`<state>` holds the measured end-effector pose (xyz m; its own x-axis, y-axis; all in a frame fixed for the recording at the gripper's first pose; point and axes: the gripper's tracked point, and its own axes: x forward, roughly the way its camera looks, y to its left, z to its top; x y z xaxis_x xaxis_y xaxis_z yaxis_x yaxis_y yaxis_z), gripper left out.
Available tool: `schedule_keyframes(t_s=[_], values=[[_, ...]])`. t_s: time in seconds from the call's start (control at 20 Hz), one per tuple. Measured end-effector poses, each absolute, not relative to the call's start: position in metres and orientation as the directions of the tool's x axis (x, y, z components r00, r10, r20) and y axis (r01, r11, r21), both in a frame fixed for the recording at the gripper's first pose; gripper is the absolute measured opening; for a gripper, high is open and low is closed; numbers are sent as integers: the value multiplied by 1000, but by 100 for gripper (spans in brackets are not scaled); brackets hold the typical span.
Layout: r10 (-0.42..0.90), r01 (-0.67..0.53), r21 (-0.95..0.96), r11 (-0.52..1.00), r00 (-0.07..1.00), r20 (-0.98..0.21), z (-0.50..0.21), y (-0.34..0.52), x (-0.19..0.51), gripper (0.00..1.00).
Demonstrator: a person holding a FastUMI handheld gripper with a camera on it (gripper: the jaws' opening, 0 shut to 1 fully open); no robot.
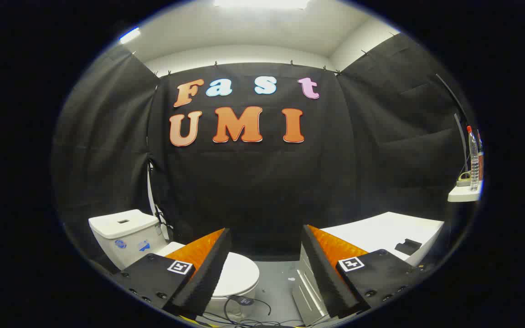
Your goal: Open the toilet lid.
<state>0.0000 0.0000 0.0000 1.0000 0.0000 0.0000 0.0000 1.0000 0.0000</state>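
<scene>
The claw point(265, 237) hangs open, fingers spread wide with nothing between them. Just beyond its left finger sits the toilet point(121, 232), its lid point(239, 273) down; a white counter point(381, 230) stands past the right finger.

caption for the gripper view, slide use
Open gripper held high above closed toilet lid, white table beyond its other finger.
</scene>
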Motion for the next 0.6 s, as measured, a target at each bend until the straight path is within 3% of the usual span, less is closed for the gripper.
schedule_keyframes(t_s=[0.6], values=[[-7, 7, 20, 1000, 1000, -8, -1, -7, -1, 100]])
